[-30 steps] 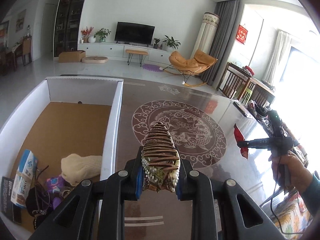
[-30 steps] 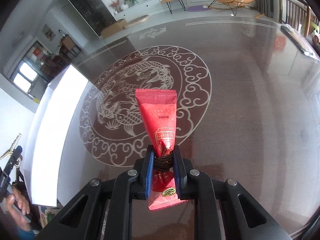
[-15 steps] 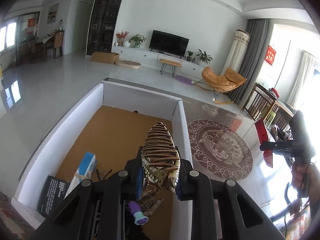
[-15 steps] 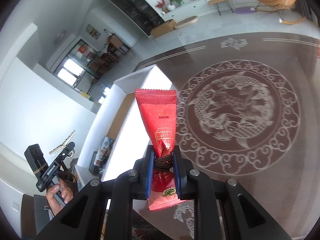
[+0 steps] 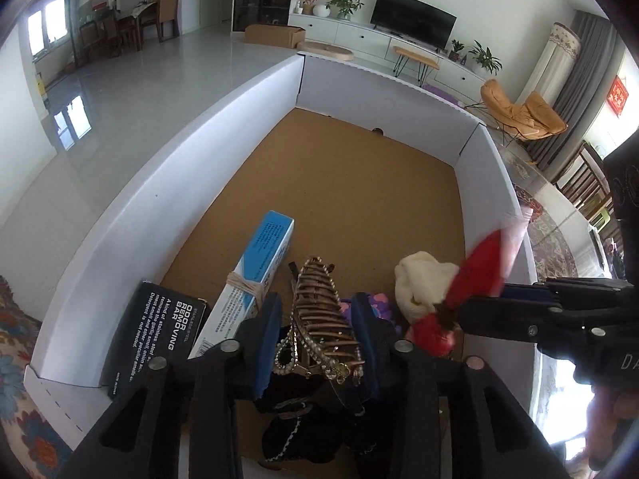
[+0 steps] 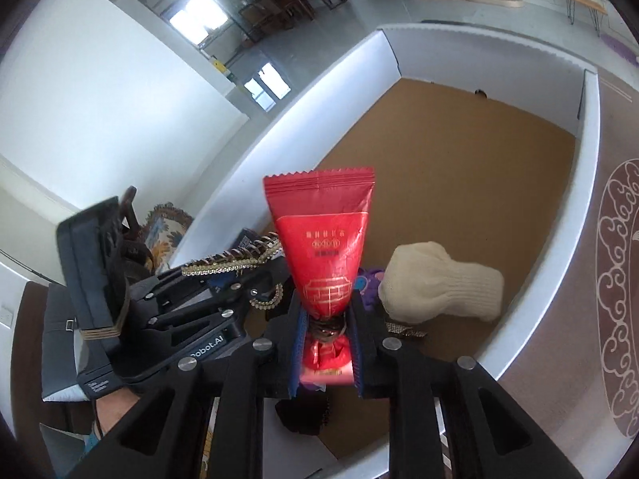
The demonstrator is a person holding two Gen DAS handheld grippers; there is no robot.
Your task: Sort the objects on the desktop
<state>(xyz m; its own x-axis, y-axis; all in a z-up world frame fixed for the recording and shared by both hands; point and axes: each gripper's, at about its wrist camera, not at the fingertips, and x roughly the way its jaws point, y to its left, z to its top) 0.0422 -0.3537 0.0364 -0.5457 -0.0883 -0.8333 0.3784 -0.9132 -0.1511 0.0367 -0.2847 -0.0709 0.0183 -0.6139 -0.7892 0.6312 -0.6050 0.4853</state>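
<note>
Left wrist view: our left gripper (image 5: 317,329) stands released around the hair claw (image 5: 319,311), above the white box's (image 5: 167,167) near edge; our right gripper (image 6: 325,325) clenches the red packet (image 6: 321,247) over that box, beside the cream sock (image 6: 435,285).

Red packet (image 5: 481,267) motion-blurred in left view. Purple item (image 6: 369,283) mostly hidden behind packet. Dark items (image 5: 303,431) under left gripper (image 5: 317,343) unidentifiable.
</note>
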